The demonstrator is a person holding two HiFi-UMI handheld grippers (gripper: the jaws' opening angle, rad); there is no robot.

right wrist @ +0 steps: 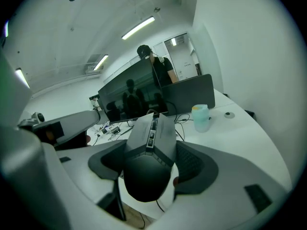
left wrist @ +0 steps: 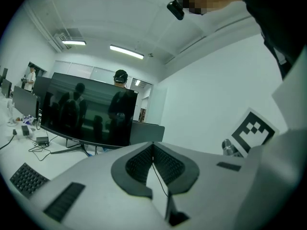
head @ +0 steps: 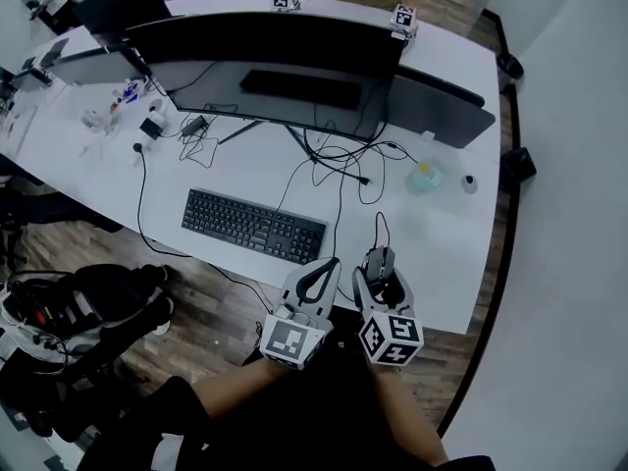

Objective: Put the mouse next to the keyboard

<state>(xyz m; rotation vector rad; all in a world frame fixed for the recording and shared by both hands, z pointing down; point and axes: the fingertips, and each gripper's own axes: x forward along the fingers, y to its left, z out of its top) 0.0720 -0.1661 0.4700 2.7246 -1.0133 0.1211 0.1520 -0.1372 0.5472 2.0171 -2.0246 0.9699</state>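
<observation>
Right claw closed around the mouse, one pad on each flank; in the right gripper view the dark body fills the space between the pads, buttons and wheel pointing away from the person; whether the mouse rests on the worktop or is raised just off it cannot be told.

Left claw pressed together on nothing; it hangs at the near edge of the worktop, just beside the right claw, its tip close to the right end of the keyboard.

Position of the task's thing: the mouse lies close to the near edge of the worktop, to the right of the keyboard's right end and apart from it; its cable runs from its front toward the far edge, into the tangle of leads below the monitor; a pale green cup stands farther back, well apart.

Progress, as judged: the grasp appears made; the mouse is already near the keyboard but not yet beside it; what is left seems to be a short carry toward the keyboard's right end, a set-down flat on the worktop, and release; the cable looks slack enough not to hinder this.
</observation>
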